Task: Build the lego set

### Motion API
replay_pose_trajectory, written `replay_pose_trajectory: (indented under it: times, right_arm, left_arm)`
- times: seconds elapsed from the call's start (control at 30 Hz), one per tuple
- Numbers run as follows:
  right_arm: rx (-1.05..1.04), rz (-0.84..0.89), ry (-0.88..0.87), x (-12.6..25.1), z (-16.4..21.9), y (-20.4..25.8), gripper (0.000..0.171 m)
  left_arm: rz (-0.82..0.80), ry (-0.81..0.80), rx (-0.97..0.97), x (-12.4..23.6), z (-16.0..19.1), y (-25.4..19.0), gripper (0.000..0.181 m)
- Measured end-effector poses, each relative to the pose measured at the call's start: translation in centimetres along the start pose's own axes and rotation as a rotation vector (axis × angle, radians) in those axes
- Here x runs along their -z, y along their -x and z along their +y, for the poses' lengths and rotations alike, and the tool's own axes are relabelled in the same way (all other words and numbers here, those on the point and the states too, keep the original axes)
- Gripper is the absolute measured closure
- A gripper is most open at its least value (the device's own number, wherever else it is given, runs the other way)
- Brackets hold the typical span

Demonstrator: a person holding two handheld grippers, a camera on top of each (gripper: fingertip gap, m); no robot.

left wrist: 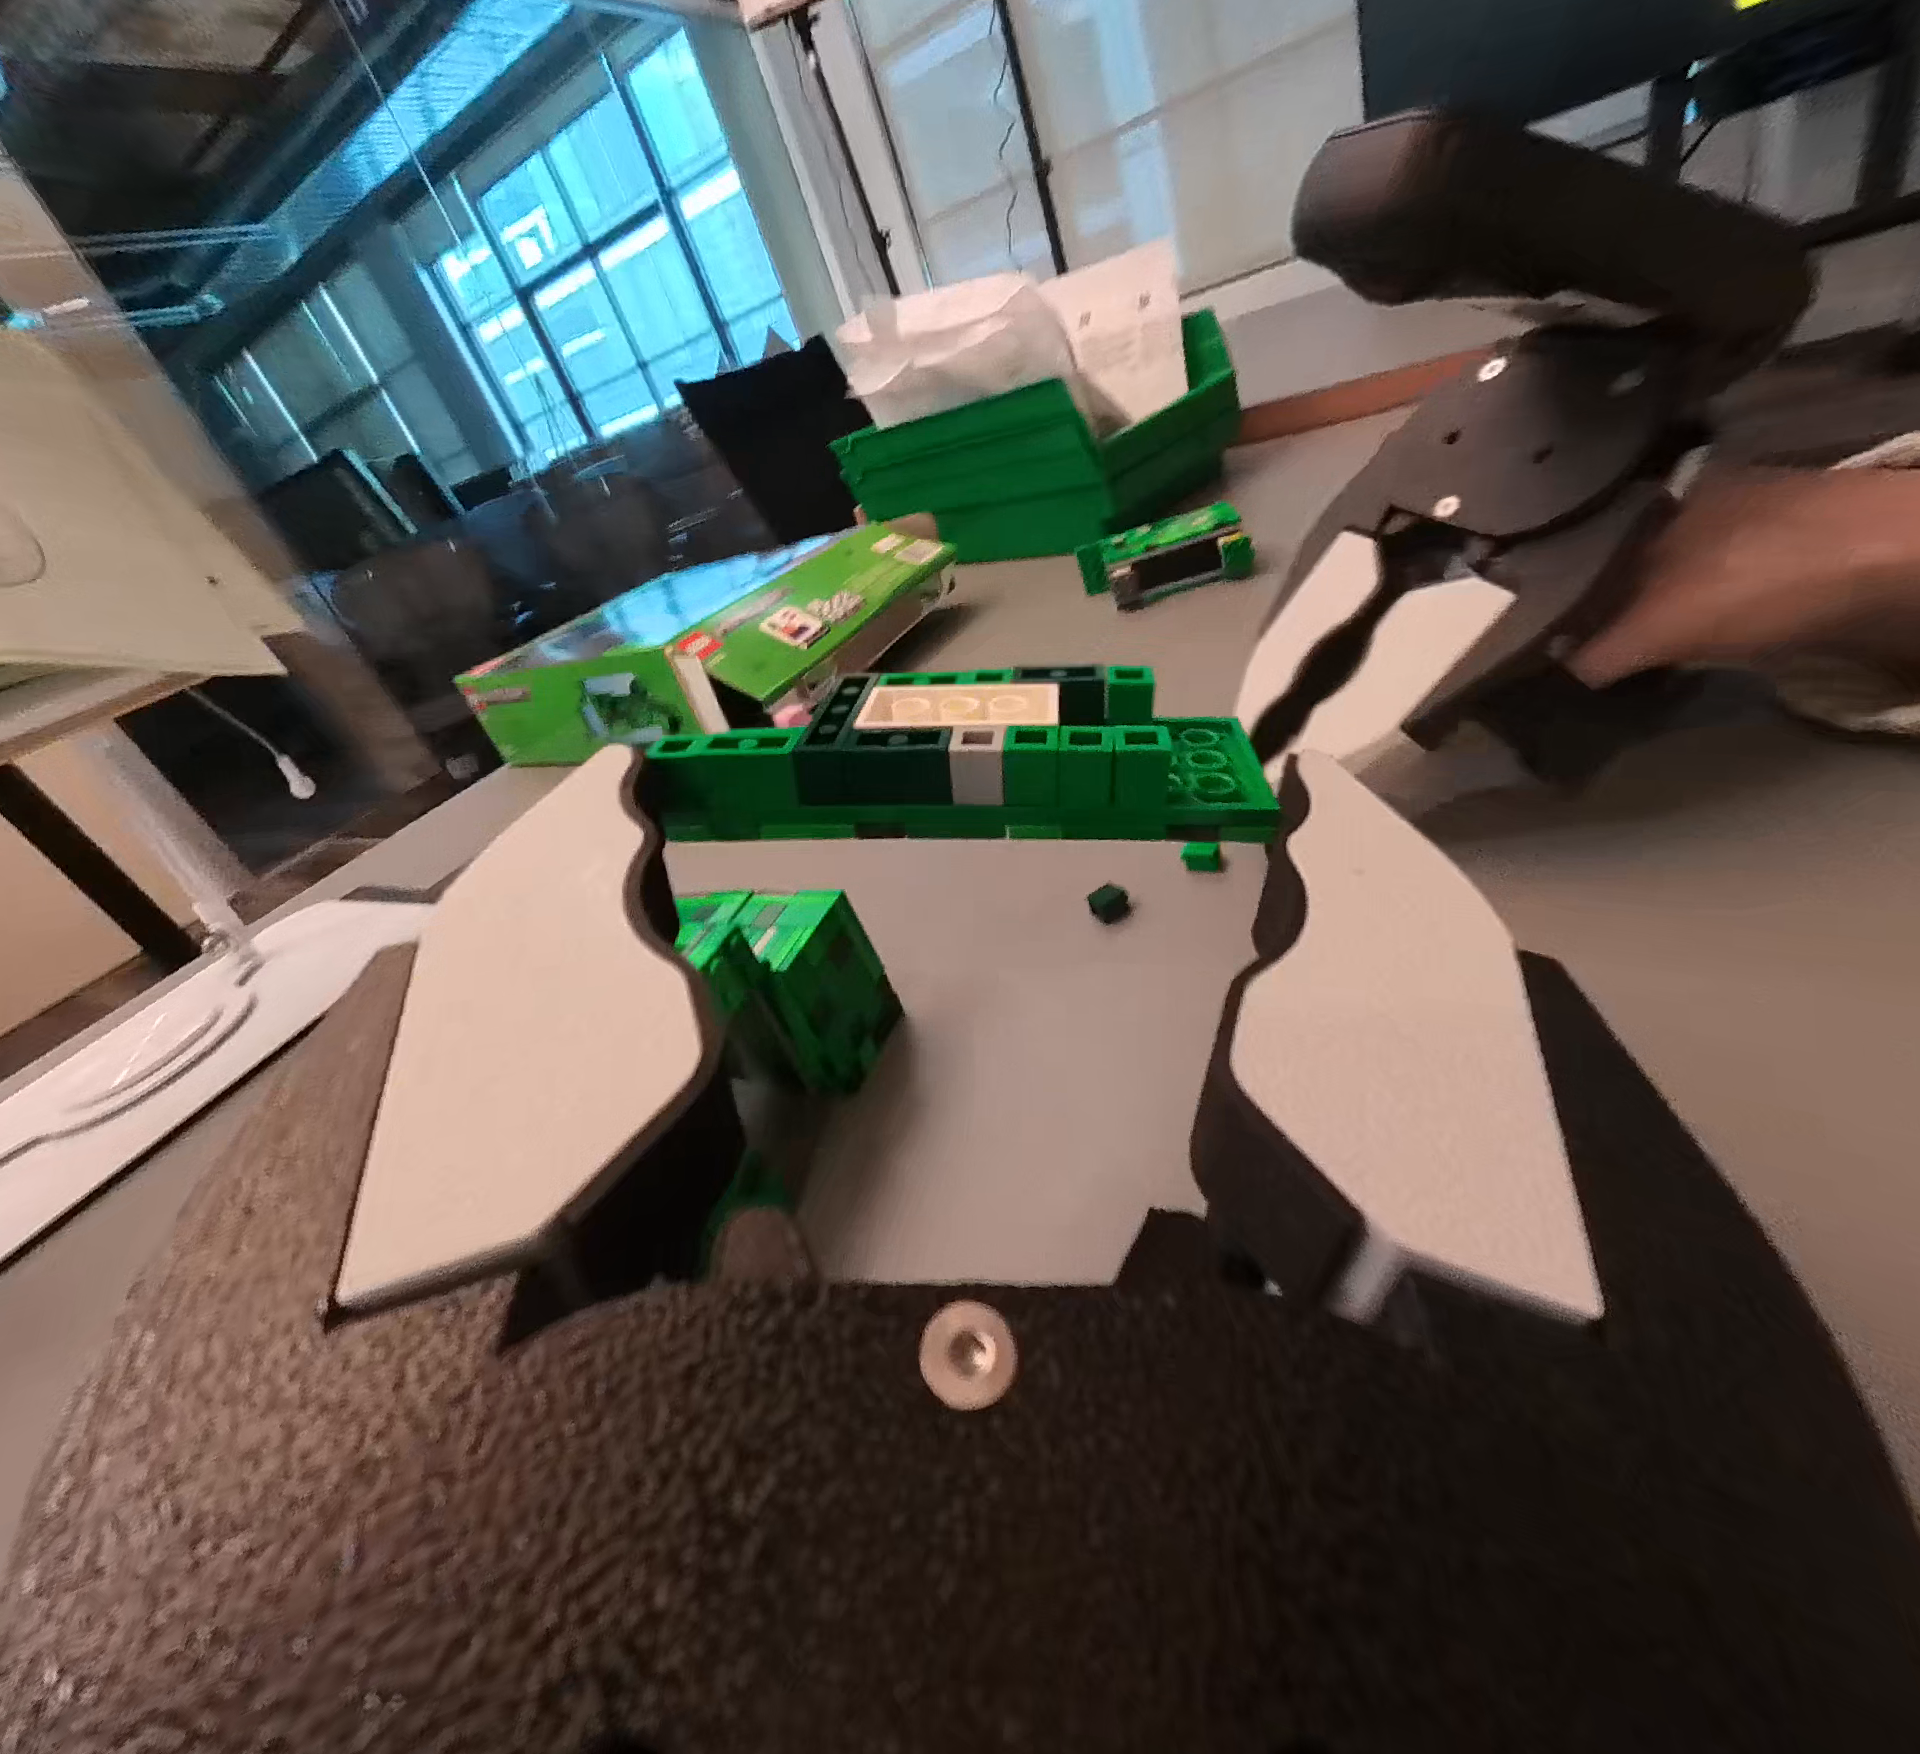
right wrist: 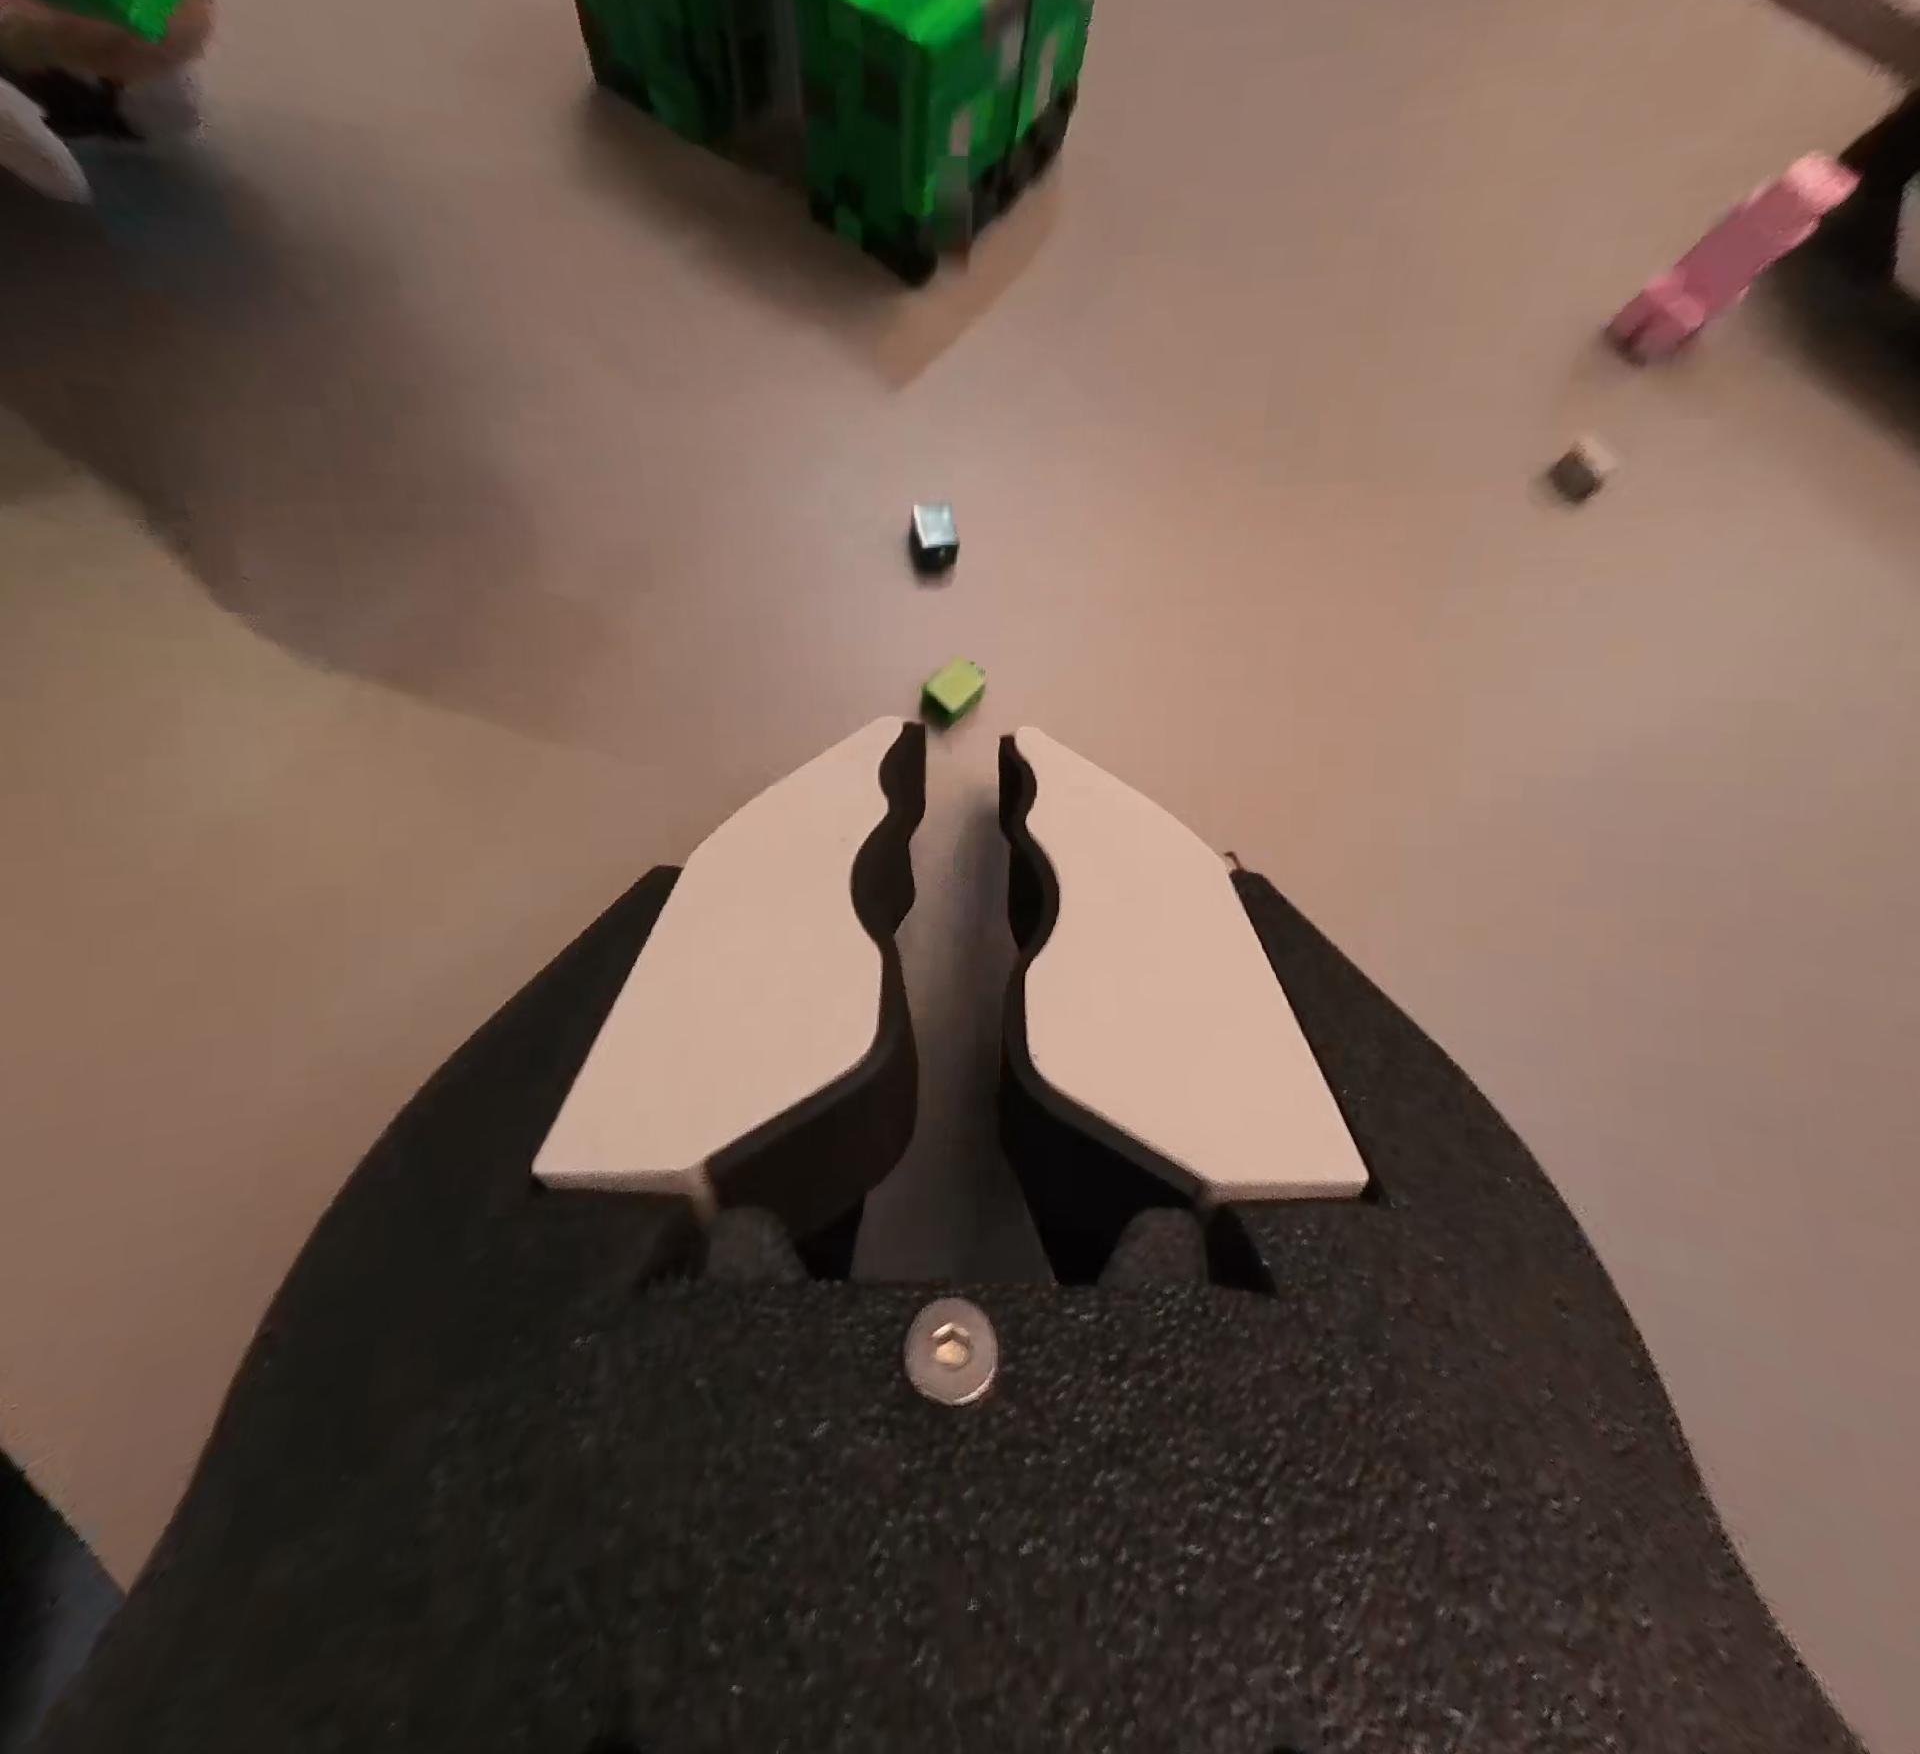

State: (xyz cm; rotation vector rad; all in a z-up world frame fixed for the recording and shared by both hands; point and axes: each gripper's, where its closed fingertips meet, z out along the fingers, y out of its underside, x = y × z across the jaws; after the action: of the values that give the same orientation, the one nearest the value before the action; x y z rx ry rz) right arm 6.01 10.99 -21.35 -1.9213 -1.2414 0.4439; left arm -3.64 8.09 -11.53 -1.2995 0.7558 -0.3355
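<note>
In the left wrist view, the left gripper (left wrist: 961, 805) has its jaws spread wide with nothing between them, over the grey tabletop (left wrist: 1039, 1060). A blocky green brick figure (left wrist: 805, 987) stands just beside the left finger, partly hidden behind it. Beyond the fingertips lies a long flat green-and-black brick assembly with a white panel (left wrist: 966, 748); two tiny loose bricks, one bright green (left wrist: 1202, 857) and one dark green (left wrist: 1108, 903), sit on the tabletop just before it. Farther back are a green printed cardboard box (left wrist: 717, 655), stacked green plastic trays holding white paper bags (left wrist: 1039, 468) and a small green brick piece (left wrist: 1169, 566). The right gripper (left wrist: 1309, 696), held by a hand (left wrist: 1766, 572), reaches down at the right.

In the right wrist view, the right gripper (right wrist: 961, 743) has its jaws nearly closed, a narrow gap left, holding nothing. The tiny bright green brick lies just past the tips, the dark one beyond it, then the green figure. A pink brick piece (right wrist: 1735, 265) and a small grey brick (right wrist: 1582, 470) lie toward the right edge.
</note>
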Motion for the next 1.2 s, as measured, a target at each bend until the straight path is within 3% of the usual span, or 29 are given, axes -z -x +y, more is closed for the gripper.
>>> replay_pose_trajectory:
  times: [0.4, 0.57, 0.67, 0.87, 1.03, 1.2]
  right_arm:
    - [-0.109, 0.214, 0.082, -0.9, -0.3, 0.1, 0.157]
    - [-0.17, 0.164, 0.172, -1.3, 0.2, -0.1, 0.152]
    - [-0.179, 0.133, 0.198, -1.3, 0.3, -0.2, 0.164]
    - [-0.033, -0.004, 0.165, -1.4, -1.3, 0.2, 0.164]
    - [0.236, -0.232, 0.064, 0.9, -7.9, 2.2, 0.164]
    - [0.624, -0.321, 0.221, 2.0, -10.2, 4.8, 0.164]
  left_arm:
    - [0.002, 0.044, 0.03, 1.6, 1.1, 0.8, 0.071]
    - [0.052, 0.047, 0.026, 1.8, 1.0, -0.2, 0.071]
    - [0.073, 0.047, 0.031, 1.8, 1.0, -0.6, 0.071]
    - [0.099, 0.059, 0.067, 1.9, 1.0, -0.8, 0.071]
    - [0.134, 0.077, 0.097, 1.9, 1.2, -1.1, 0.072]
    - [0.21, 0.013, 0.094, 2.2, 0.3, -2.3, 0.071]
